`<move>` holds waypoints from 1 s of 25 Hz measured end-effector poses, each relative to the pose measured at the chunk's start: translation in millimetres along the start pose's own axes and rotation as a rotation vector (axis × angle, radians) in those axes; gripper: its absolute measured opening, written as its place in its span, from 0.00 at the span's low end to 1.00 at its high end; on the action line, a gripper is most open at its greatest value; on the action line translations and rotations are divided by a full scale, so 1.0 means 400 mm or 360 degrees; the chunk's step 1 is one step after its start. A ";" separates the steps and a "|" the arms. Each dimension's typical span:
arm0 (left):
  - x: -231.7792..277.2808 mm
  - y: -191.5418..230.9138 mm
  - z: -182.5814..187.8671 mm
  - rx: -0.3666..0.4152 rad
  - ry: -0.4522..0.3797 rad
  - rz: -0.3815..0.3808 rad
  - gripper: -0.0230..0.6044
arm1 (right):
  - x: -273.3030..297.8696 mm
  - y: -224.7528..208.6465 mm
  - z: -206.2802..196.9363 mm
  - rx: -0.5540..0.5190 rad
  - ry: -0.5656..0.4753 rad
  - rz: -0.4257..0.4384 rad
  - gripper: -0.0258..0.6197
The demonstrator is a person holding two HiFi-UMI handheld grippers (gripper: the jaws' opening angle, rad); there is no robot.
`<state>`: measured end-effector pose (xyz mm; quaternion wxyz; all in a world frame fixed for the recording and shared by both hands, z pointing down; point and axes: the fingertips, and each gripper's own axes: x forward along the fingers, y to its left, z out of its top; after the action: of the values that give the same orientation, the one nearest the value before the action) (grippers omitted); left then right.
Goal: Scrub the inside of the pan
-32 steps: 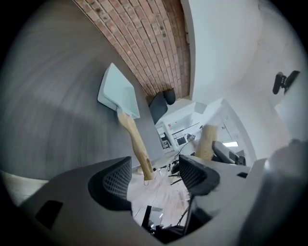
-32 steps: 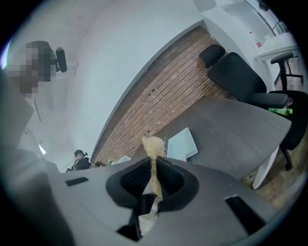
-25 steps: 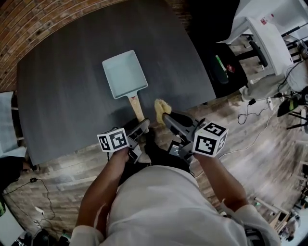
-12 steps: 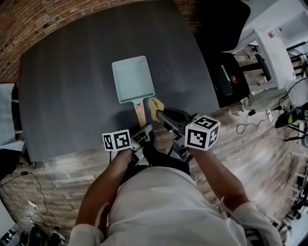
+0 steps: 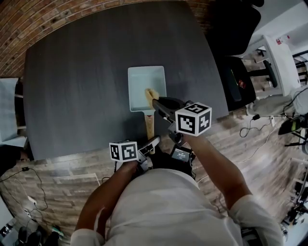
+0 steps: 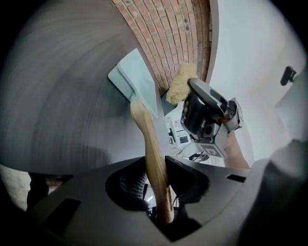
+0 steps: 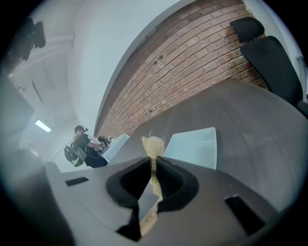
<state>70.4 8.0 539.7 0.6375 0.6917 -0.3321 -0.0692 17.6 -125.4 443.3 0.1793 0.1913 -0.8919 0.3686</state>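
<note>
A pale blue rectangular pan point(image 5: 144, 82) lies on the dark grey table point(image 5: 72, 86), its wooden handle point(image 5: 149, 126) pointing toward me. My left gripper point(image 5: 151, 142) has just been closing and is now shut on the end of that handle point(image 6: 153, 153), which runs between its jaws. My right gripper point(image 5: 157, 102) is shut on a yellow sponge point(image 5: 151, 94) and holds it over the near right part of the pan. In the right gripper view the sponge point(image 7: 153, 144) sticks out past the jaws, with the pan point(image 7: 195, 146) just beyond. The left gripper view shows the pan point(image 6: 137, 81) and the sponge point(image 6: 180, 84) above it.
The table's near edge runs just in front of me over a wood-plank floor. A brick wall point(image 5: 57, 14) backs the table. A black office chair point(image 5: 236, 29) stands at the far right, a pale chair point(image 5: 7, 115) at the left. A person point(image 7: 81, 144) stands far off.
My right gripper has carried the sponge from beside the handle forward to over the pan. The left gripper's jaws have closed on the handle's end.
</note>
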 end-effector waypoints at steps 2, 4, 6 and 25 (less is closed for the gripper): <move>-0.016 0.006 -0.001 -0.0006 0.0008 -0.0002 0.22 | 0.049 -0.009 0.011 -0.0039 0.0033 -0.0030 0.10; -0.031 0.014 -0.001 -0.0011 0.0012 -0.0004 0.22 | 0.102 -0.022 0.022 -0.0079 0.0066 -0.0068 0.10; -0.044 0.019 0.001 -0.0014 0.0015 -0.0006 0.22 | 0.157 -0.044 0.037 -0.0109 0.0089 -0.0121 0.10; -0.067 0.023 0.001 -0.0050 0.0038 -0.0027 0.21 | 0.379 -0.196 0.115 -0.0248 0.0155 -0.0450 0.10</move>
<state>45.9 22.6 539.4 0.6518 0.6851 -0.3173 -0.0715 -84.1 -242.1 528.6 0.2866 0.2824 -0.8722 0.2782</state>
